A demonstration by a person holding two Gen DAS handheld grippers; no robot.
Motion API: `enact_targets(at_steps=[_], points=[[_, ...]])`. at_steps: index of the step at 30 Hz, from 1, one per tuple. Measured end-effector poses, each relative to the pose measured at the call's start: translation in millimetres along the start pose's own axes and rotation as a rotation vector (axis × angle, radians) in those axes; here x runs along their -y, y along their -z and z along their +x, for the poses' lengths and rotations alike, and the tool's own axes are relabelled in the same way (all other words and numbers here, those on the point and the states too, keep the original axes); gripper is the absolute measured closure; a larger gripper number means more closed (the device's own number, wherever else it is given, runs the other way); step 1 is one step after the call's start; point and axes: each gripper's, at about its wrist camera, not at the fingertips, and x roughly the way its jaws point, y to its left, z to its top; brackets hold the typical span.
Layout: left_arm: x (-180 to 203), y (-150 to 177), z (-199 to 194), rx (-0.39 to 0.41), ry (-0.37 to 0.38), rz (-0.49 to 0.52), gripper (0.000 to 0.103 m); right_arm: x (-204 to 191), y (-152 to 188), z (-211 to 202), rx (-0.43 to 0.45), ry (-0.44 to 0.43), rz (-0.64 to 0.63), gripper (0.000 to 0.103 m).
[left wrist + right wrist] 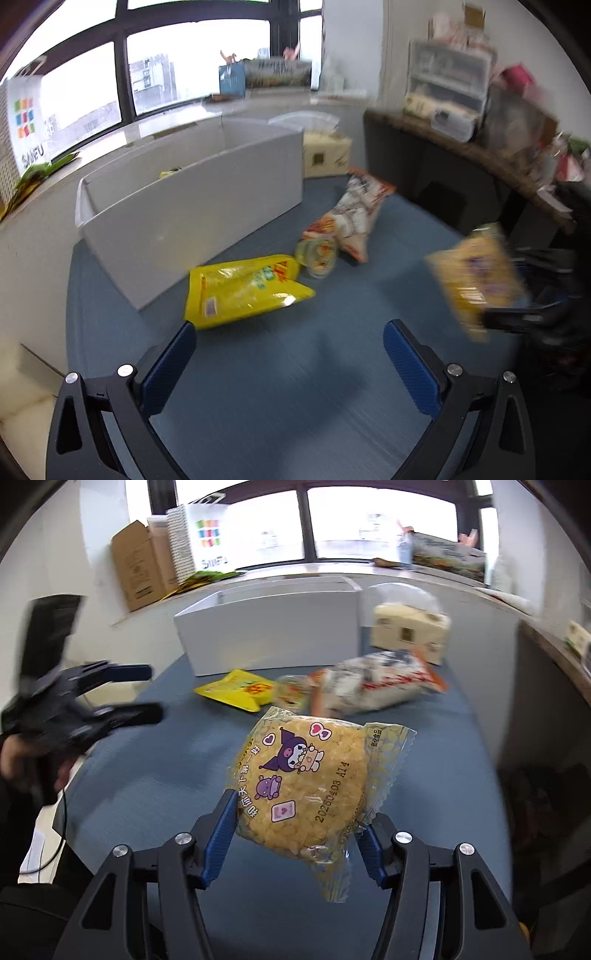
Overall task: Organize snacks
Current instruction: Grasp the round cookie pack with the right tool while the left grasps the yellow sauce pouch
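The round puffed-snack pack (303, 782), clear wrap with a purple cartoon figure, is gripped between the right gripper (295, 825) fingers and held above the blue table (155, 768). Beyond the pack lie a yellow bag (243, 288), a small clear cup (317, 256) and a white-and-orange bag (351, 218), all close together. Behind them stands the white bin (192, 206), open-topped; something yellow-green barely shows over its rim, the rest of its inside is hidden. Right of the bin sits a cream tissue box (325, 155). The left gripper (290, 350) hangs over bare table, fingers spread wide and holding nothing. Behind the bin runs a windowsill with cardboard boxes (140, 568) and windows.
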Motion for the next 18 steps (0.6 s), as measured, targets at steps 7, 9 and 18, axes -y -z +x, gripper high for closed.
enact_targets(at_steps=[7, 9, 18], points=[[-3, -17, 70, -0.151, -0.140, 0.250, 0.000, 13, 9, -14, 0.016, 0.017, 0.032, 0.038], [-5, -16, 78, -0.163, -0.153, 0.297, 0.000, 15, 8, -14, 0.019, 0.018, 0.037, 0.038], [-26, -32, 106, -0.187, -0.052, 0.176, 0.052, 15, 11, -3, -0.008, 0.004, 0.048, 0.038]])
